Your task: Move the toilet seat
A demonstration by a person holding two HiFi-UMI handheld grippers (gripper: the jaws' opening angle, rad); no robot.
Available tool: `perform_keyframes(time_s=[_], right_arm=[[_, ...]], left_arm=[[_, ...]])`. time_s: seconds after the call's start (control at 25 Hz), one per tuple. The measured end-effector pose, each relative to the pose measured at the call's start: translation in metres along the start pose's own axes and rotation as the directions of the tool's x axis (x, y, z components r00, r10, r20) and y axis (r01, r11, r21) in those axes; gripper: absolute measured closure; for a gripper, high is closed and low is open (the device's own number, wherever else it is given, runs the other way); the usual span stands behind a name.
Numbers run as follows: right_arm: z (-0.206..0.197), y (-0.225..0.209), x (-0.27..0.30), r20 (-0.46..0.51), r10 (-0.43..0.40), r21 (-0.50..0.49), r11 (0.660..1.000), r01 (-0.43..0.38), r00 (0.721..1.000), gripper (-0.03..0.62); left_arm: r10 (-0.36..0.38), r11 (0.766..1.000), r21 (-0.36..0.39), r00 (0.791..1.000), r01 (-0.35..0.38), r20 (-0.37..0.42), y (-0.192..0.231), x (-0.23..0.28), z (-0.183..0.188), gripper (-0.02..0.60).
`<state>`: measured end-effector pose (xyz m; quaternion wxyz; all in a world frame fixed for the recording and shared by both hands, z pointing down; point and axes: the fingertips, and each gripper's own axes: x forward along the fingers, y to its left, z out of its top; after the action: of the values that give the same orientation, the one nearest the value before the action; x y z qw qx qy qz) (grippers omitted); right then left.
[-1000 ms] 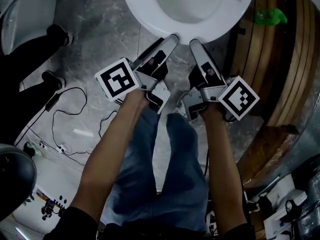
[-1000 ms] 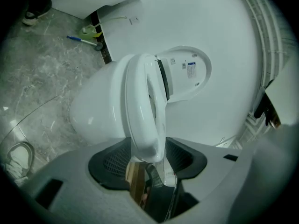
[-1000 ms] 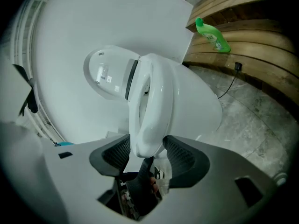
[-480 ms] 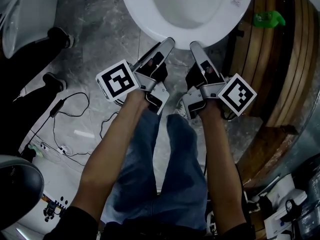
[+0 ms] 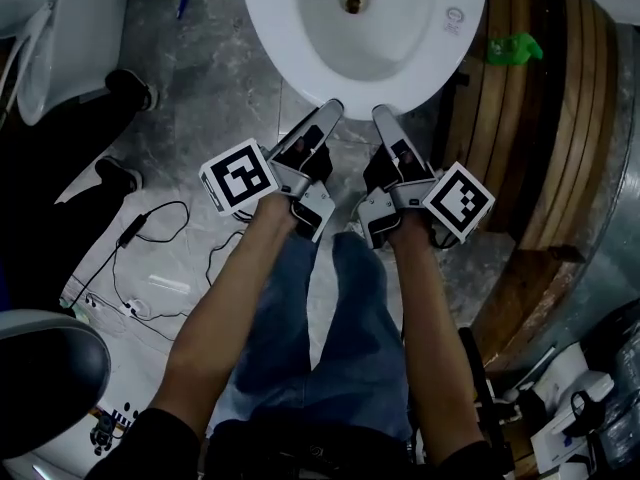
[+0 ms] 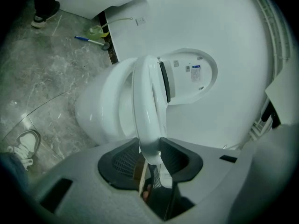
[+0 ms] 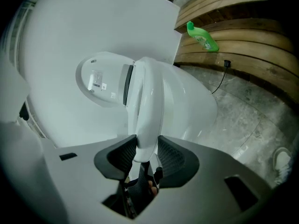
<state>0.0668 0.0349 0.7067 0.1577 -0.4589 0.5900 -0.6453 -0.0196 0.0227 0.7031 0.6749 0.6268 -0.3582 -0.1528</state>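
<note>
**Both claws closing on the front rim of the toilet seat**

The left gripper (image 5: pixel 329 106) and the right gripper (image 5: pixel 381 112) reach side by side to the near edge of the white ceramic toilet bowl (image 5: pixel 390 38). Each is carried in a bare hand, with its black-and-white marker cube on the side away from the bowl.

In the left gripper view the jaws are partly drawn in and closing. The front rim of the white plastic toilet seat (image 6: pixel 147 106) runs edge-on between them. The black ribbed pads (image 6: pixel 119 161) lie against its two faces, so the claw has the seat pinched.

The right gripper view shows the same. Its jaws are narrowed and closing, the seat (image 7: pixel 149 101) stands between them, and the dark pads (image 7: pixel 175 160) touch it on both sides.

The seat lies close along the bowl's rim. Whether it touches the rim at the front cannot be told. Behind the bowl, the white oval lid (image 6: pixel 191 76) with small printed labels stands raised.

To the right of the bowl, a green plastic bottle (image 5: pixel 515 48) lies on a curved brown slatted wooden structure (image 5: pixel 545 138). To the left of the bowl, a blue pen (image 6: pixel 88 40) lies on the grey marbled floor (image 5: pixel 200 88). The person's blue jeans show below the bowl.
</note>
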Motion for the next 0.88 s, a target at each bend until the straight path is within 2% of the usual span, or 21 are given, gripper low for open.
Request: perform_keyframes(time_s=[0.16,0.44,0.76,0.88], right_arm=[[0.004,0.018,-0.011,0.015,-0.028,0.017,0.999,0.028,0.999,0.445],[0.011,0.058,-0.025,0.058,-0.033,0.079,0.996,0.029,0.998,0.454],[0.021,0.11,-0.039,0.087,-0.011,0.137,0.991,-0.001,0.996,0.462],[0.026,0.123,-0.046,0.08,-0.031,0.13,0.991,0.021,0.996,0.462]], left_arm=[[0.011,1.0,-0.02,1.0,-0.011,-0.005,-0.021,-0.006,0.001,0.44],[0.009,0.999,-0.044,1.0,-0.01,-0.019,-0.063,-0.017,0.008,0.445],[0.009,0.998,-0.057,1.0,-0.009,0.005,-0.11,-0.029,0.018,0.449],[0.001,0.998,-0.062,1.0,0.0,0.013,-0.127,-0.032,0.02,0.451]])
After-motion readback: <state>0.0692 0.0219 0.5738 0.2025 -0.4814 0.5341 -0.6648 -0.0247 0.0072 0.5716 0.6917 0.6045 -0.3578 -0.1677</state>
